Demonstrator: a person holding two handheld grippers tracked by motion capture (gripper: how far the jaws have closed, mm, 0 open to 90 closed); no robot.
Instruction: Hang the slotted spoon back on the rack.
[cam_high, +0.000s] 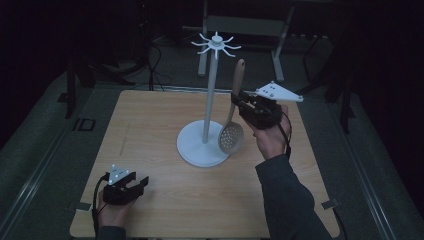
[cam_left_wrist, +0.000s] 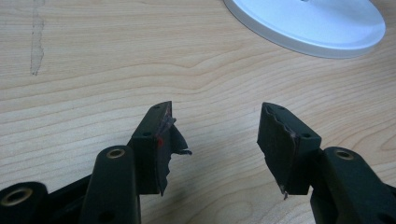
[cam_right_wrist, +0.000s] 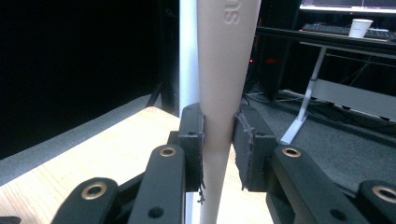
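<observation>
High view: dim overall, underexposed. Wooden table is the one moderately lit area; surroundings fall to near black. White stand reads pale without glare. Soft grain, low detail.

Left gripper view: bright, even light, wood grain sharp, near jaws slightly soft; faint shadow under stand base.

Right gripper view: left half black, spoon handle evenly lit, background soft.
</observation>
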